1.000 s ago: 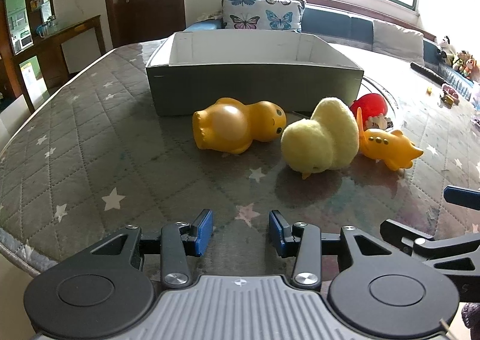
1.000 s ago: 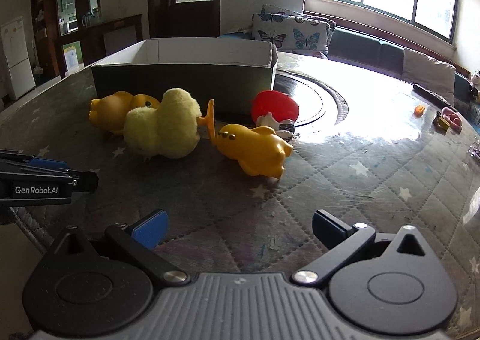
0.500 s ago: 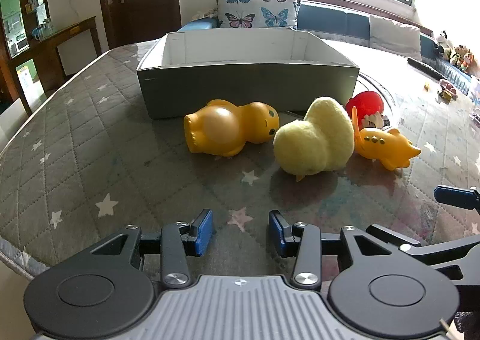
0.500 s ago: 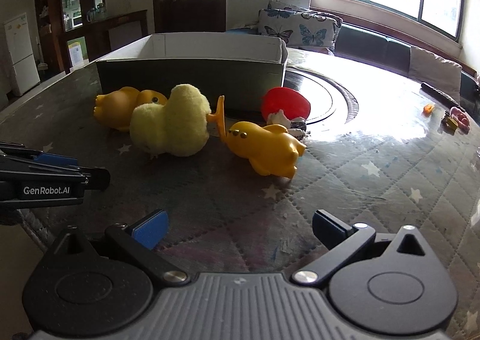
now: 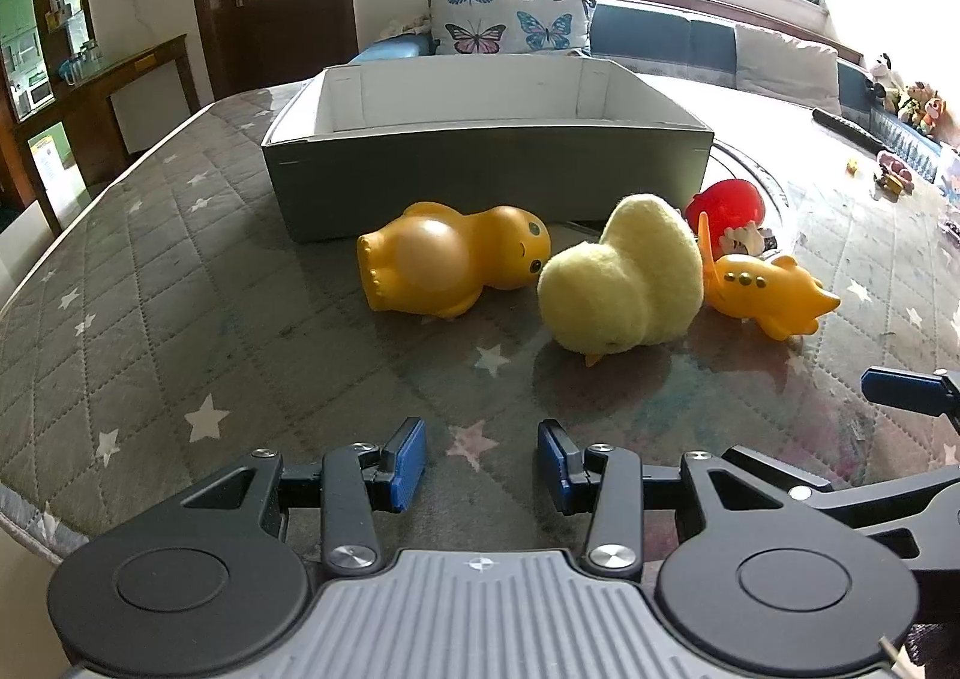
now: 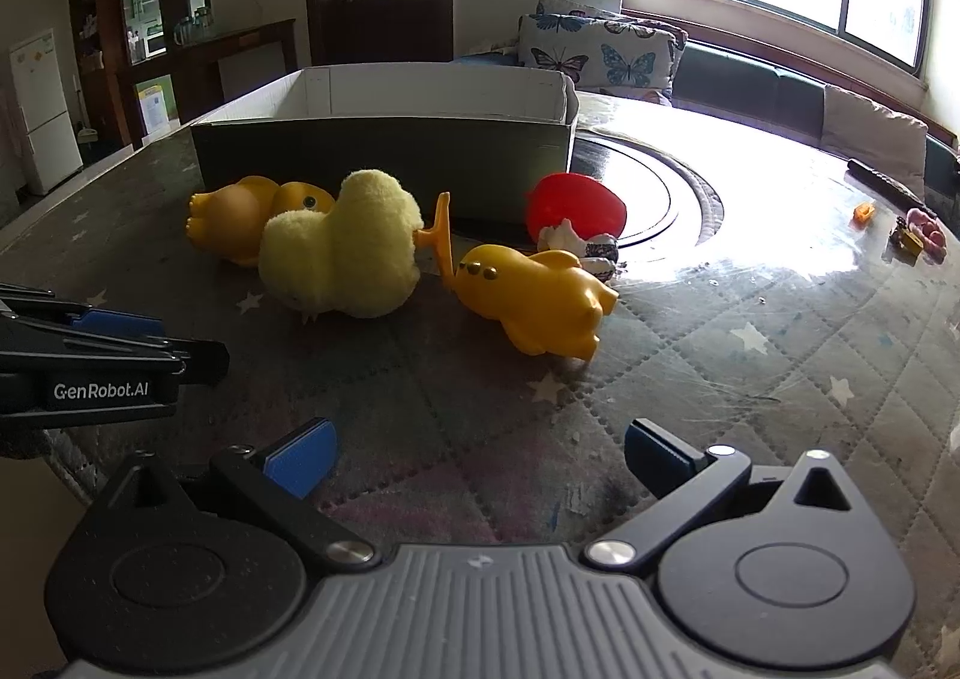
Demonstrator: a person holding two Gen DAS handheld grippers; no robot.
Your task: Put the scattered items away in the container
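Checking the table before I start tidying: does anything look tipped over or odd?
Yes. The orange duck lies on its side before the grey box, and the plush chick is toppled next to it. The toy plane lies askew by a red toy. Nothing looks spilled or broken.

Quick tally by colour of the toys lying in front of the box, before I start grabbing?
Orange-yellow plastic: 2, the duck-like figure and the toy plane
Pale yellow plush: 1, the chick
Red: 1, the red toy
Total: 4, none yet in the box
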